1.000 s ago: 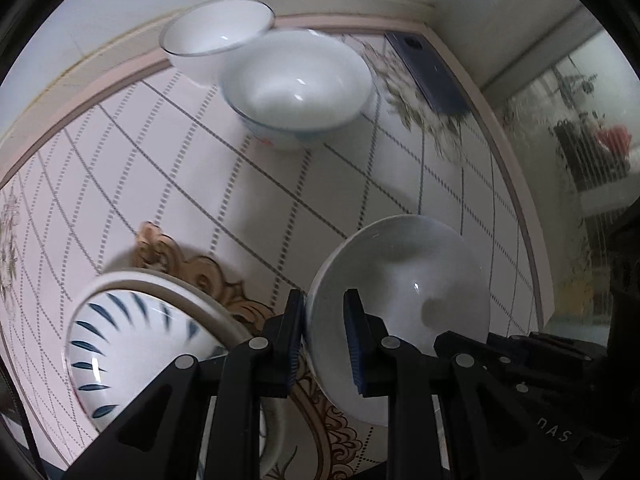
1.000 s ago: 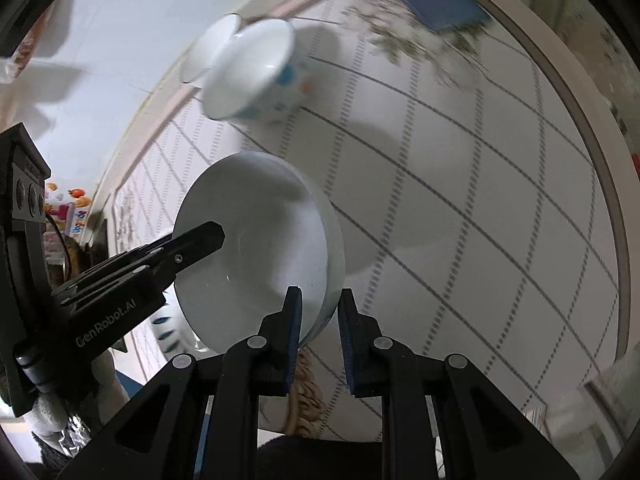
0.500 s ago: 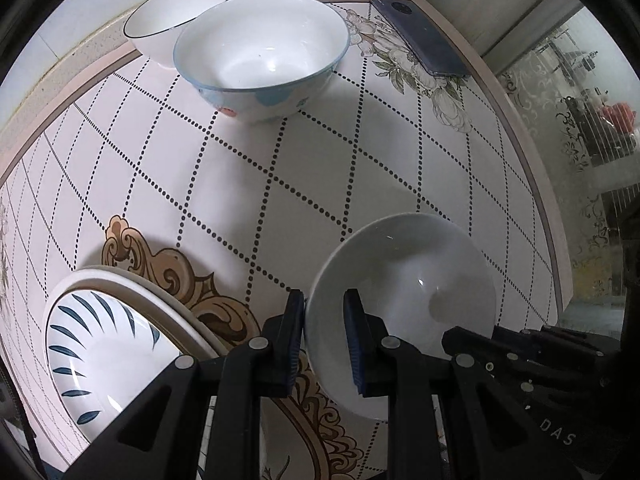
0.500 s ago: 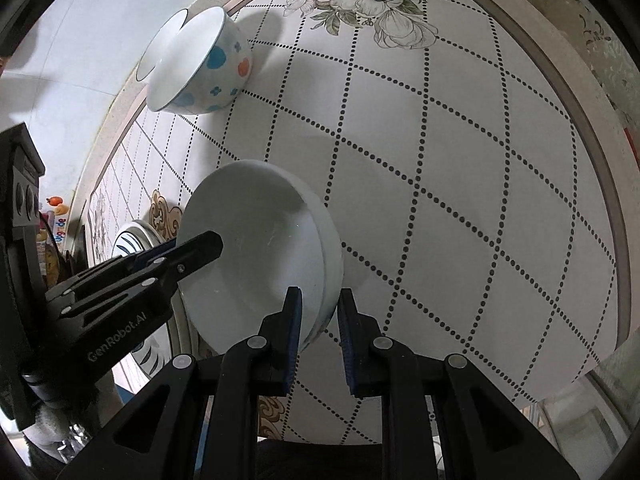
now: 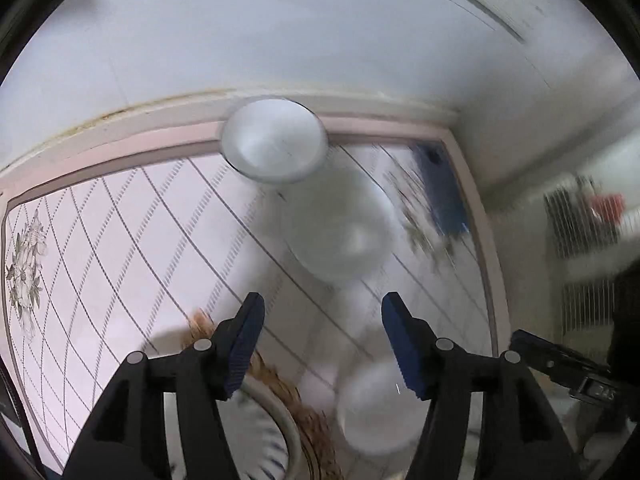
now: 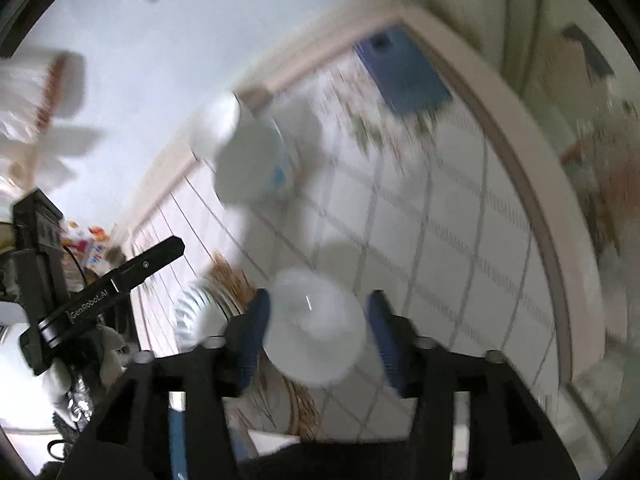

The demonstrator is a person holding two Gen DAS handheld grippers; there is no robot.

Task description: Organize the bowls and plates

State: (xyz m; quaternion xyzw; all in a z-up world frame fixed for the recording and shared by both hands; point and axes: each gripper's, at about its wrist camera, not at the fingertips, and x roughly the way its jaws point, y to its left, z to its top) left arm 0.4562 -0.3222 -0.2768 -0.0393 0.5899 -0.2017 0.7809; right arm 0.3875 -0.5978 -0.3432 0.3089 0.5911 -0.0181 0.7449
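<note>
Both views are motion-blurred. My left gripper (image 5: 322, 334) is open and empty above the patterned table. My right gripper (image 6: 318, 332) is open too. The plain white bowl (image 5: 380, 410) lies on the table low between them; in the right wrist view the white bowl (image 6: 316, 330) shows between my open jaws, and I cannot tell whether they touch it. A larger white bowl with coloured dots (image 5: 336, 226) and a dark-rimmed white bowl (image 5: 276, 140) sit at the far edge. A blue-striped plate (image 5: 260, 436) lies at lower left.
A dark blue phone (image 5: 440, 188) lies at the table's far right corner, also in the right wrist view (image 6: 404, 72). A white wall runs behind the table. The table's pink rim (image 6: 532, 184) curves on the right. Clutter stands off the left side.
Both grippers have opened and let go of the plain white bowl's rim. Both have pulled back and tilted up, so the bowl now lies lower in view.
</note>
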